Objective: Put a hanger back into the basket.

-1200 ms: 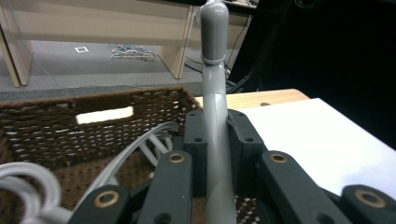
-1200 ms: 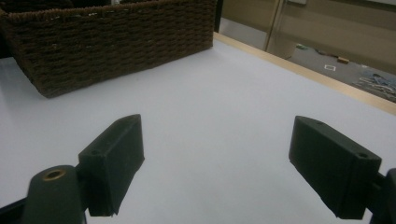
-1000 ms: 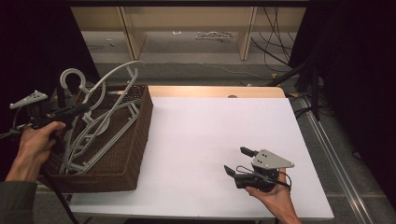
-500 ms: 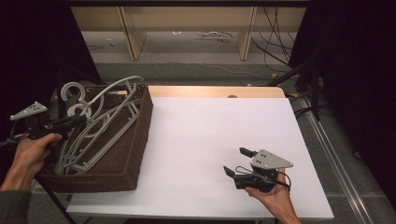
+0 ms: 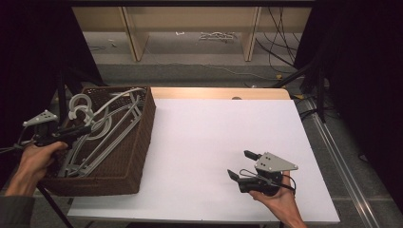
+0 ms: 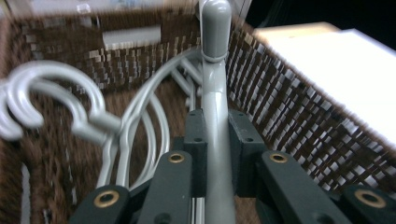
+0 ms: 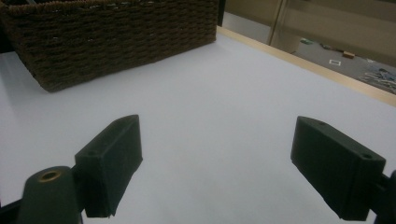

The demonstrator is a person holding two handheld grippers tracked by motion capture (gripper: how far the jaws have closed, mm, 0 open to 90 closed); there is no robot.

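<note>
Two grippers: left gripper (image 6: 216,154) fingers pinch grey hanger (image 6: 215,93) over basket (image 5: 138,142); right gripper (image 7: 217,163) fingers spread wide, empty.

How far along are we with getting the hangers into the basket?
Done: several grey hangers already lie in the wicker basket, and none are on the white table. In hand: the left gripper is shut on one grey hanger over the basket. Left: releasing it. The right gripper rests open.
</note>
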